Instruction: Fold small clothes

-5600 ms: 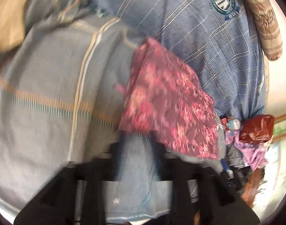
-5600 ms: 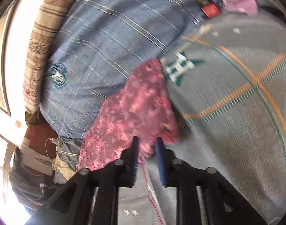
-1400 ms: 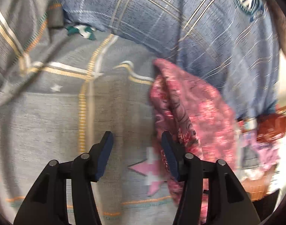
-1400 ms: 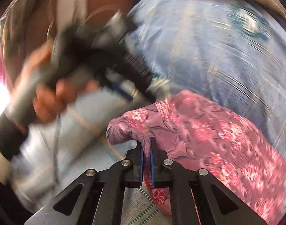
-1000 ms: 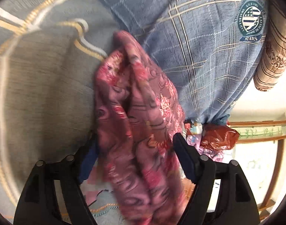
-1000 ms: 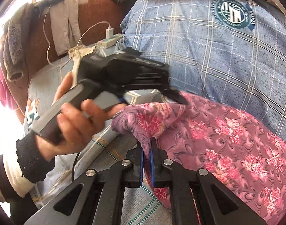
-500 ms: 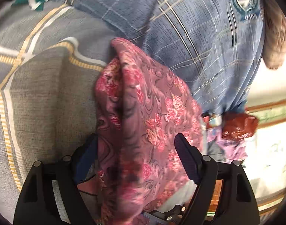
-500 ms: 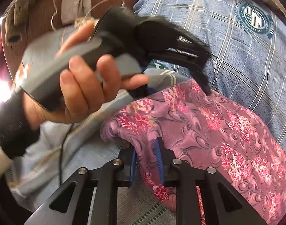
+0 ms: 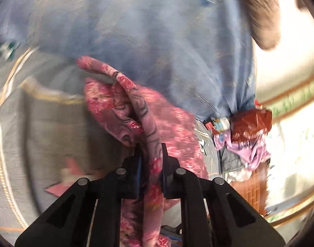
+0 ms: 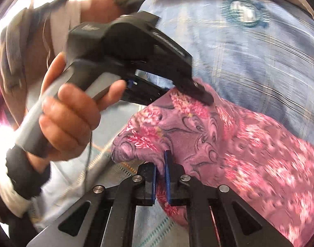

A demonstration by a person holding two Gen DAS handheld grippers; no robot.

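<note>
A small pink floral cloth (image 9: 136, 111) lies bunched on a grey striped blanket (image 9: 43, 119), against a blue checked pillow (image 9: 157, 30). My left gripper (image 9: 150, 158) is shut on a raised fold of the cloth. My right gripper (image 10: 161, 162) is shut on another edge of the same pink floral cloth (image 10: 229, 140). In the right wrist view the left gripper (image 10: 200, 94) shows from the side, held by a hand (image 10: 70, 119), its tips on the cloth's far edge.
A striped brown bolster (image 9: 259, 14) lies behind the pillow. A red bag (image 9: 251, 123) and a heap of purple and denim clothes (image 9: 239, 150) sit at the bed's right edge. Hanging clothes and a bright window (image 10: 17, 41) are beyond the hand.
My left gripper has closed from wide open onto a fold of the pink cloth. My right gripper keeps its hold on the cloth's edge. Both views have shifted slightly.
</note>
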